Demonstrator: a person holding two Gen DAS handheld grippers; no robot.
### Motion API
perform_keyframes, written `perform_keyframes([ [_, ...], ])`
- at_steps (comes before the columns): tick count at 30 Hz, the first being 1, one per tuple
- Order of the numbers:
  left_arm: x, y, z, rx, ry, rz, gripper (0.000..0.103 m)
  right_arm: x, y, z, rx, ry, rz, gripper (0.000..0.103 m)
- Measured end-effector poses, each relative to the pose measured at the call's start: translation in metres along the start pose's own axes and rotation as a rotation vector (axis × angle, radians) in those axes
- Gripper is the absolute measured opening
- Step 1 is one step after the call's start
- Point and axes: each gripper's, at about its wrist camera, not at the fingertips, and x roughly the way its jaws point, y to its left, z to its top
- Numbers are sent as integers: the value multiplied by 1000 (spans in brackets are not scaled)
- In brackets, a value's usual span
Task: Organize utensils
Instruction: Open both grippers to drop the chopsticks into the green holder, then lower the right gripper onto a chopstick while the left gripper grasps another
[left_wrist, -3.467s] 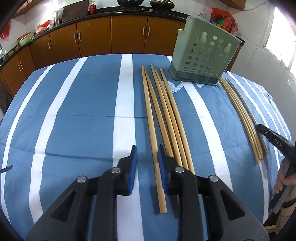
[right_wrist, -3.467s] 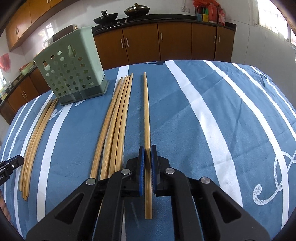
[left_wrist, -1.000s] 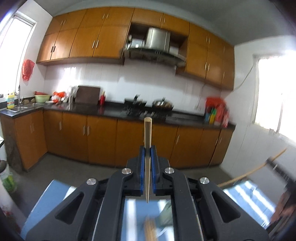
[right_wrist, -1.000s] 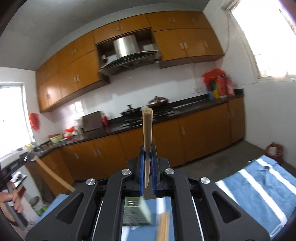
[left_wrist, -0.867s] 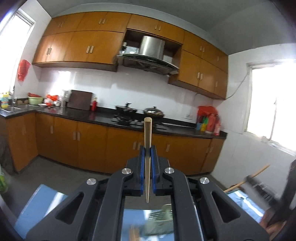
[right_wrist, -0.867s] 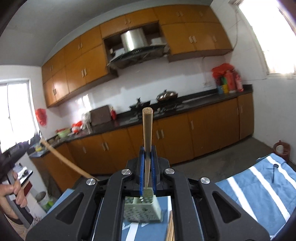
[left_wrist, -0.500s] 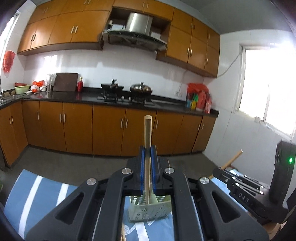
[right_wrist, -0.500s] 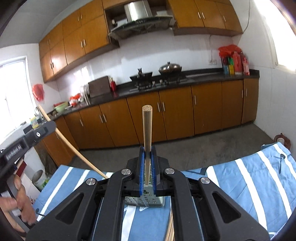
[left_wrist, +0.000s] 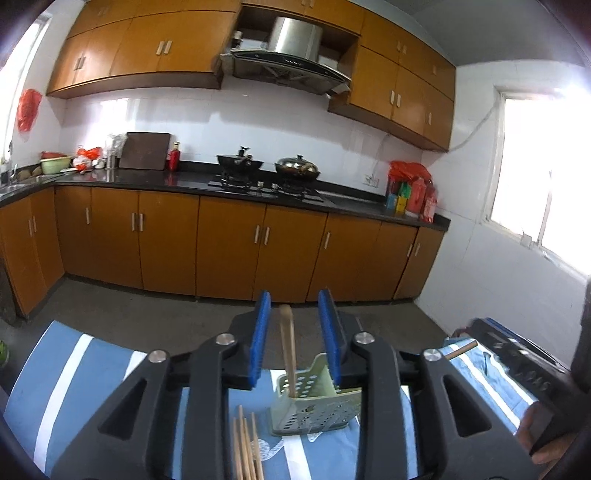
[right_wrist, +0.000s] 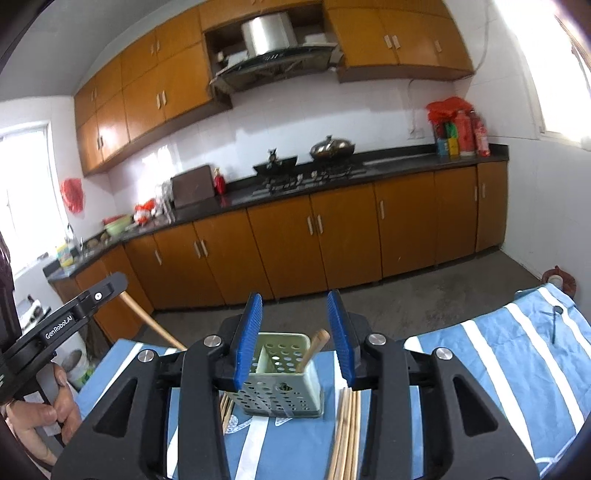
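Observation:
My left gripper (left_wrist: 294, 297) hangs above the pale green perforated holder (left_wrist: 314, 408). Its jaws are opening, and a wooden chopstick (left_wrist: 287, 350) stands between them with its lower end in the holder, clear of both blue pads. My right gripper (right_wrist: 294, 296) is also opening over the holder (right_wrist: 280, 387). Its chopstick (right_wrist: 314, 350) leans in the right compartment, free of the pads. More chopsticks (left_wrist: 246, 446) lie on the blue striped cloth; others (right_wrist: 347, 432) lie right of the holder.
The other gripper (right_wrist: 70, 325) and the hand holding it show at the left of the right wrist view. A blue and white striped tablecloth (right_wrist: 517, 354) covers the table. Beyond its far edge are bare floor and brown kitchen cabinets (left_wrist: 229, 247).
Both grippers were shut on upright chopsticks; their jaws have now parted and each stick has dropped lower into the holder. Both views have tilted down and show more of the table.

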Motion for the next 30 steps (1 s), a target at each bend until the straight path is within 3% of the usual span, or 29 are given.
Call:
perform_keyframes([
  [4, -31, 22, -11, -38, -17, 17, 38, -23, -20, -9, 40, -20, -27, 38],
  [7, -43, 36, -35, -27, 31, 60, 42, -22, -37, -36, 40, 49, -85, 38],
  [10, -39, 49, -74, 2, 137, 104, 42, 2, -53, -86, 35, 214, -126, 32],
  [12, -31, 57, -109, 18, 237, 116, 42, 21, -59, -122, 50, 333, -116, 18],
  [13, -29, 60, -121, 19, 271, 115, 42, 30, -62, -140, 53, 392, -110, 16],
  [17, -19, 72, -170, 5, 415, 110, 40, 46, -60, -183, 47, 505, -90, 14],
  [22, -17, 73, -201, -7, 489, 92, 38, 52, -56, -198, 41, 531, -83, 12],
  [30, -10, 63, -208, -9, 531, 40, 28, 52, -63, -193, -7, 510, -185, 8],
])
